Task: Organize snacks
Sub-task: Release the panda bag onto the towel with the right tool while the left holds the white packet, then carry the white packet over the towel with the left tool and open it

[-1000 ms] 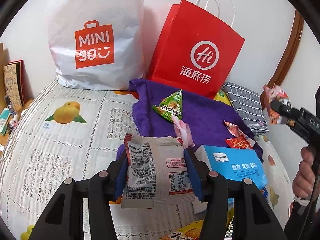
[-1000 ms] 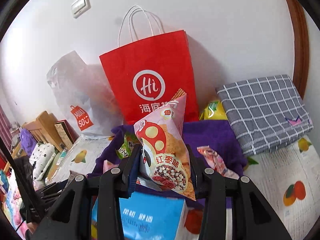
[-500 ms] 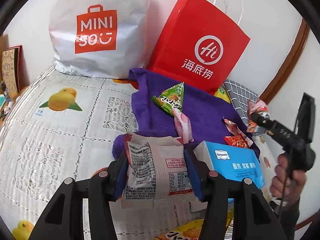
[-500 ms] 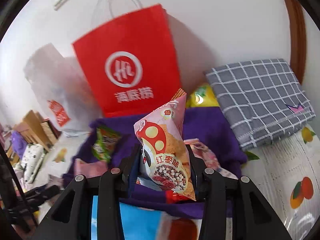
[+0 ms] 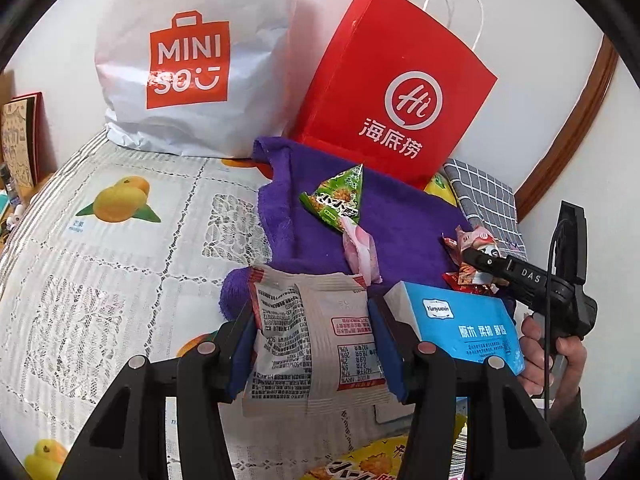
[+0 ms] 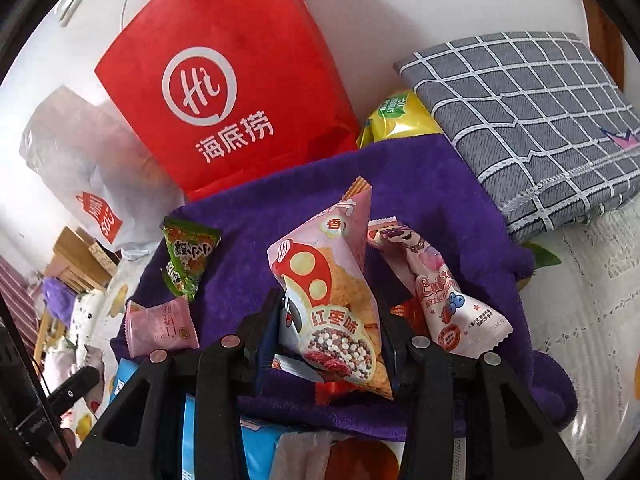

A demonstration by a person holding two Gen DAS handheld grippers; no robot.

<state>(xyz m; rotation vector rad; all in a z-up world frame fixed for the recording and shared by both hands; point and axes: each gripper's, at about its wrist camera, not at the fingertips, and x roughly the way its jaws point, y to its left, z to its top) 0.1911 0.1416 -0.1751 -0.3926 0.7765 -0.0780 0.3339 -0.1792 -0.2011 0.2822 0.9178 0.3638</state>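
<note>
Our left gripper (image 5: 316, 344) tilts downward, fingers pinching a white snack packet (image 5: 312, 344) above the lace tabletop (image 5: 120, 280). Our right gripper (image 6: 328, 344) — also angled down — pinches a pink mushroom-print snack bag (image 6: 332, 300) over the purple towel (image 6: 440, 200), the red paper bag (image 6: 224, 80) at 11 o'clock.

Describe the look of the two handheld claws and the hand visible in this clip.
Both claws, left claw and right claw, have black angular fingers with silver rivets and blue pads. From the left wrist view, the right claw's body is black, marked "DAS" in white, with a thin black cable. The hand gripping it shows a dark sleeve cuff.
</note>
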